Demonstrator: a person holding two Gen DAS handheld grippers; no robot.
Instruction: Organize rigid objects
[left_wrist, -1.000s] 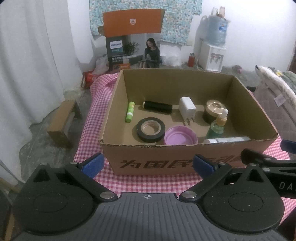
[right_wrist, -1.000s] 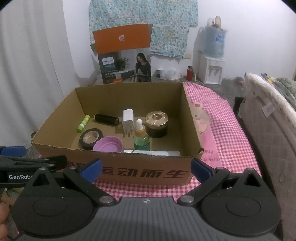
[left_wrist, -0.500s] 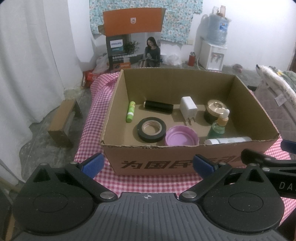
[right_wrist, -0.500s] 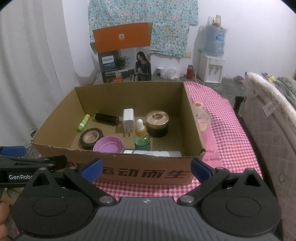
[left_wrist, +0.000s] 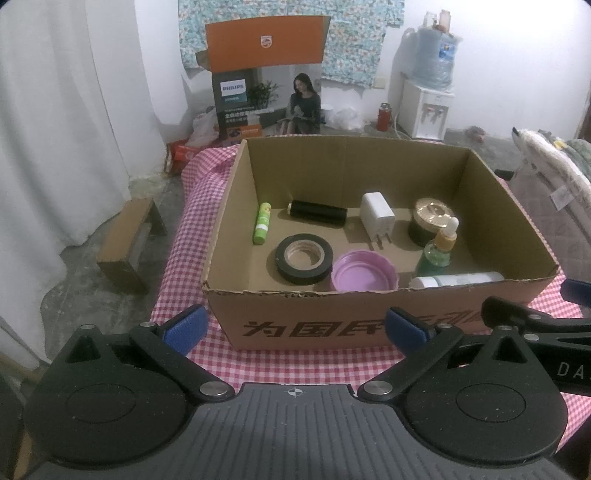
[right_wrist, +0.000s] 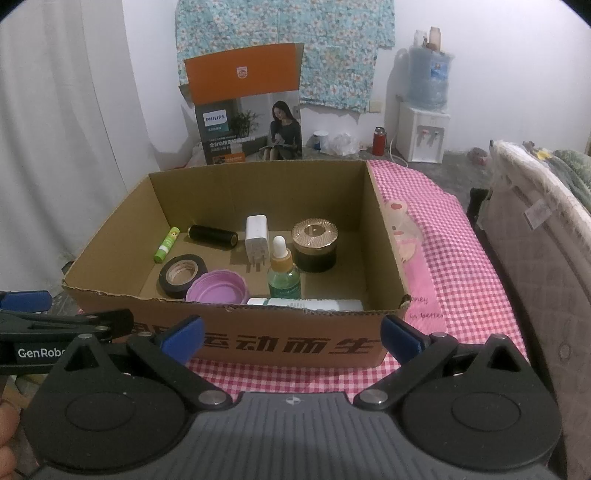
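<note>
An open cardboard box (left_wrist: 369, 325) (right_wrist: 288, 343) stands on a pink checked cloth. Inside lie a green glue stick (left_wrist: 261, 223), a black cylinder (left_wrist: 317, 213), a white charger (left_wrist: 377, 216), a black tape roll (left_wrist: 303, 258), a purple lid (left_wrist: 365, 270), a gold-lidded jar (left_wrist: 430, 219), a green dropper bottle (left_wrist: 437, 245) and a white tube (left_wrist: 458, 279). My left gripper (left_wrist: 295, 326) is open and empty, just in front of the box. My right gripper (right_wrist: 290, 336) is open and empty, also in front of the box.
A Philips carton (left_wrist: 266, 88) stands behind the table. A water dispenser (left_wrist: 426, 96) is at the back right. A small cardboard box (left_wrist: 125, 243) lies on the floor to the left. A padded bed edge (right_wrist: 535, 229) runs along the right.
Both grippers have risen or tilted very slightly, so the box sits a little lower in view. Nothing in the box has moved.
</note>
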